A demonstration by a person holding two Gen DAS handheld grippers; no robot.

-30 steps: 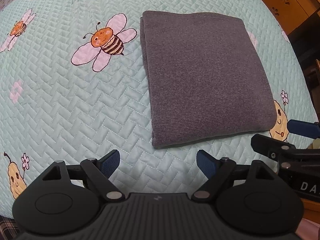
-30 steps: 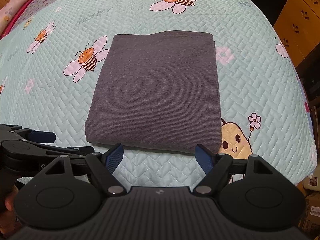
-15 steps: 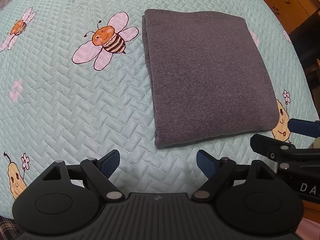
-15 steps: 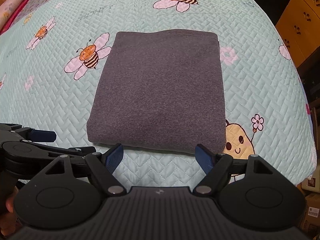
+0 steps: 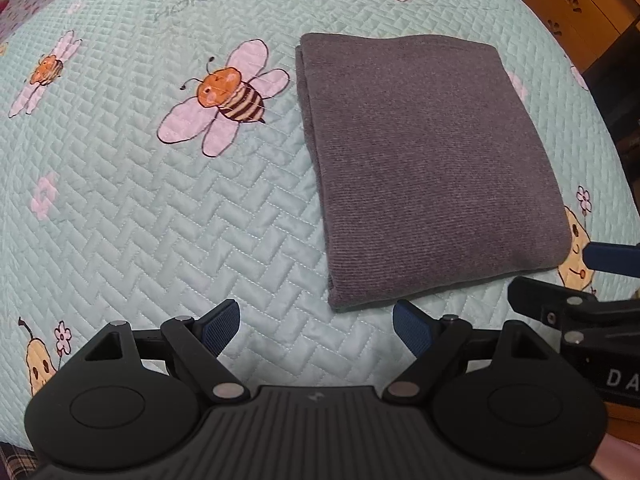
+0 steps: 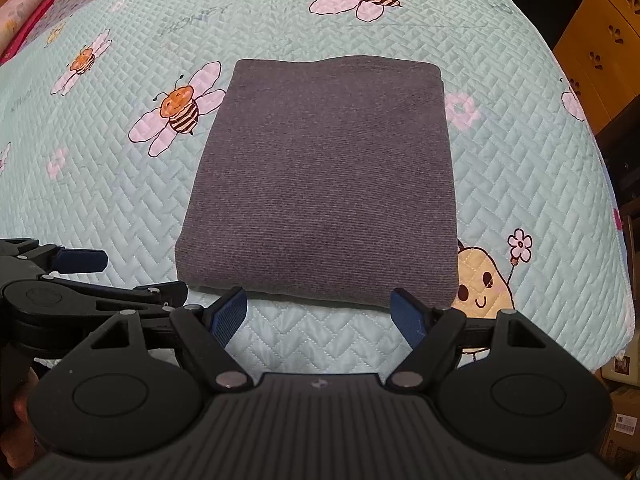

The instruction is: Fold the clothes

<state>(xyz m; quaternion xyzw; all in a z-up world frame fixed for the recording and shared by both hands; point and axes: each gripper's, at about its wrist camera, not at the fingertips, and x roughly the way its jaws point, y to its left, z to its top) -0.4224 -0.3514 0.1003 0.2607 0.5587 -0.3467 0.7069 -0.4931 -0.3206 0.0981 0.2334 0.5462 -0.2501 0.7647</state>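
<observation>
Basically folding looks done: gray cloth lies as a neat rectangle on the bed toward its right edge, left gripper and right gripper both wide, empty, just short of its near edge; next likely pull away or one more fold.

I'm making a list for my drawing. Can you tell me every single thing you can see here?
folded cloth: one, dark grey, lying flat on the quilt just beyond both tongs
quilt: one, pale mint with bees, flowers and pear faces, covering the bed
wooden cabinet: one, orange-brown, past the bed at the upper right
cardboard boxes: a few, brown, on the floor at the lower right
pink bedding: some, pink and red, far upper left
left tongs: one, black with blue pads, open and holding nothing
right tongs: one, black with blue pads, open and holding nothing
</observation>
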